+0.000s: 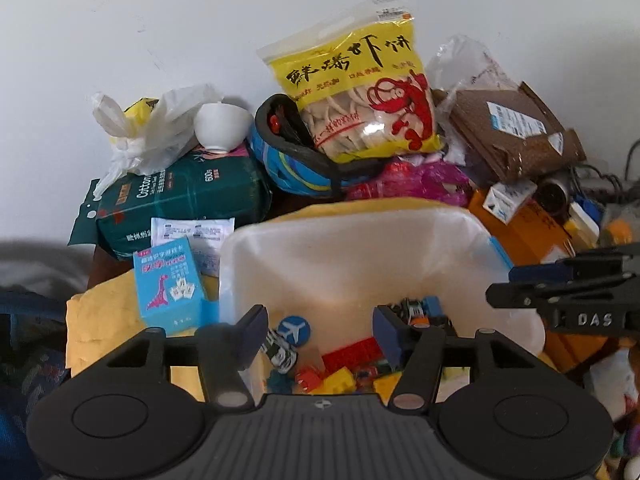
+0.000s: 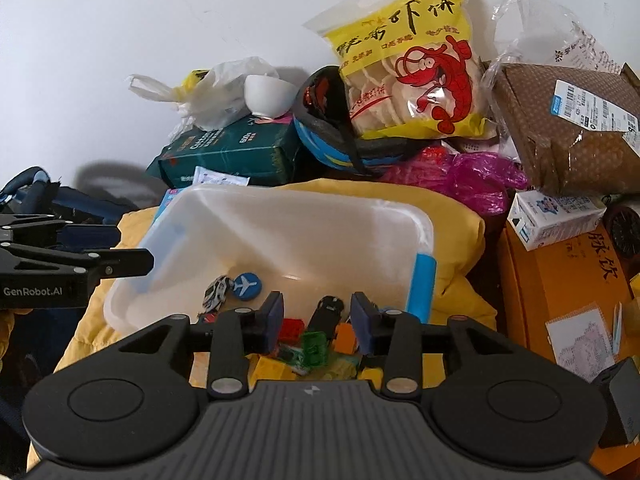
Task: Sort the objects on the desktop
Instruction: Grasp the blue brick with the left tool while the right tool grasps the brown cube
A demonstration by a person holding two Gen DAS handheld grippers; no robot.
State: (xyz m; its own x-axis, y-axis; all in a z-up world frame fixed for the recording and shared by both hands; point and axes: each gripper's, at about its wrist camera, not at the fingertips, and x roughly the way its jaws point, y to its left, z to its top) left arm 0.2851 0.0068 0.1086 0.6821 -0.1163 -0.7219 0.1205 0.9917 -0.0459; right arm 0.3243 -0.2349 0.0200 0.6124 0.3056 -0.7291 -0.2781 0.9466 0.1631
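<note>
My left claw (image 1: 320,330) hangs with its jaws apart and nothing between them, low in the frame over the near end of a translucent white bin (image 1: 360,240), which fills the middle of the left wrist view and sits on a rumpled yellow cloth (image 1: 104,320). Inside the bin lie small toys: a round blue disc with a white airplane (image 1: 294,330) just right of my left finger, a black-and-white toy car (image 1: 282,354) below it, a red brick (image 1: 352,354) and yellow bricks (image 1: 340,380) between the fingers at the lower centre. My right claw (image 2: 317,322) is also spread and empty, poised over the same bin's near edge in the lower middle of the right wrist view; a clear green piece (image 2: 314,348) and a dark toy car (image 2: 330,310) lie between its fingers, and the airplane disc sits up and to the left of them. Outside the bin, at its left, a light blue card box with a pink dinosaur (image 1: 168,286) stands on the cloth. Behind, along the white wall, are a dark green cotton pack (image 1: 180,200) with a white bowl (image 1: 220,126) on top, and a yellow shrimp-cracker bag (image 1: 360,92) in the upper centre.
</note>
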